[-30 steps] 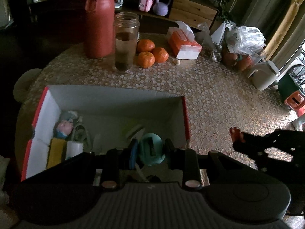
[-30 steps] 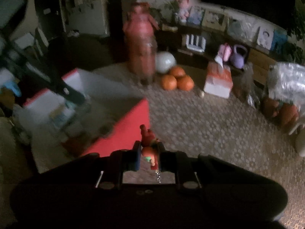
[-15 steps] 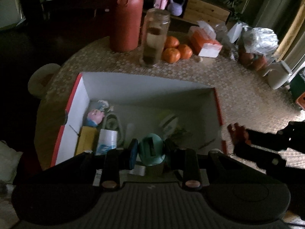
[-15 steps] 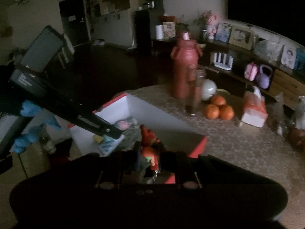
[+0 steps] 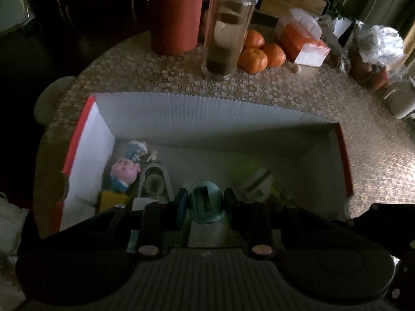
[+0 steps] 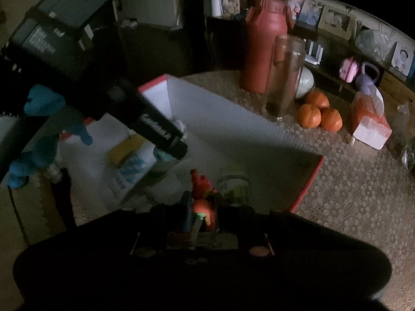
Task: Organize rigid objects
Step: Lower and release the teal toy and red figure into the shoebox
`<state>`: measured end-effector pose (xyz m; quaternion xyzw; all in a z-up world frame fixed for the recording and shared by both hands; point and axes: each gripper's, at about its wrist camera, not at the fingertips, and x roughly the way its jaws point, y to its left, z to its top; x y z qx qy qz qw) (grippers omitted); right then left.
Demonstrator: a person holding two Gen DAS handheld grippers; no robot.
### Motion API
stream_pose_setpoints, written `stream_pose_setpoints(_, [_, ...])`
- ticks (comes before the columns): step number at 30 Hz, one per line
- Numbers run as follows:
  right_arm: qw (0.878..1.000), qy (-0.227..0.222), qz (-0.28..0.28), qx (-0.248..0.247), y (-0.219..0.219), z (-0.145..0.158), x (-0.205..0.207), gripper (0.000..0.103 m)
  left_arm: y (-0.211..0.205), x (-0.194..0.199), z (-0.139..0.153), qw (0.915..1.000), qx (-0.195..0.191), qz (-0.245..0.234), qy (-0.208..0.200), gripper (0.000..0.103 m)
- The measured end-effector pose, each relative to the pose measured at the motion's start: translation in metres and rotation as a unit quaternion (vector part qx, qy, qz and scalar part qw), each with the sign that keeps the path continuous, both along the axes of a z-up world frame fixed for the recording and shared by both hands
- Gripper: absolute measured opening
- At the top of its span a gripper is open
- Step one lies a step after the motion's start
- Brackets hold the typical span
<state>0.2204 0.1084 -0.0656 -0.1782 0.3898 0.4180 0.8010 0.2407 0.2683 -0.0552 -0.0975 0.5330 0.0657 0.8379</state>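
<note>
Two hand-held grippers over white box, left hand-held gripper clamping teal object, right hand-held gripper clamping red toy

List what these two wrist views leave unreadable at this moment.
- Left wrist: the box's near floor is hidden by the left gripper holding a teal object.
- Right wrist: the red toy in the right gripper is dim, its lower half hidden.
- Box contents are blurred.

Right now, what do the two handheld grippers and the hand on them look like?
Both are black plastic. The left gripper has a ribbed grey top, two round copper-coloured studs and blue-edged fingers. In the right wrist view its long body carries white lettering and a printed label, held by a blue glove. The right gripper looks the same but darker.
</note>
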Motion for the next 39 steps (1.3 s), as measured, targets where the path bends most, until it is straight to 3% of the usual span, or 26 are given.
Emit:
stream_pose_setpoints(12, [1.0,0.001,0.014,-0.018,0.006,-0.018,0.003,0.016,0.0,0.029,-0.041,0.9985,-0.005,-0.009,0.053,0.03])
stream_pose_setpoints(20, [1.0,0.009,0.02,-0.01,0.004,-0.013,-0.001,0.028,0.0,0.03,-0.049,0.9972,-0.031,0.0,0.067,0.03])
stream_pose_setpoints(21, [1.0,0.01,0.02,-0.008,0.003,-0.012,-0.001,0.033,0.001,0.029,-0.049,0.9971,-0.035,0.004,0.068,0.03])
stream_pose_setpoints(22, [1.0,0.011,0.019,-0.005,0.002,-0.011,-0.002,0.038,0.001,0.028,-0.049,0.9972,-0.037,0.008,0.065,0.03])
stream_pose_setpoints(32, [1.0,0.008,0.011,0.027,-0.018,0.008,-0.015,0.05,0.003,0.0,-0.02,0.9986,-0.044,0.025,0.017,0.03])
stream_pose_setpoints(39, [0.998,0.001,-0.003,0.062,-0.039,0.028,-0.03,0.06,-0.011,-0.041,0.026,0.9972,0.023,0.028,-0.065,0.03])
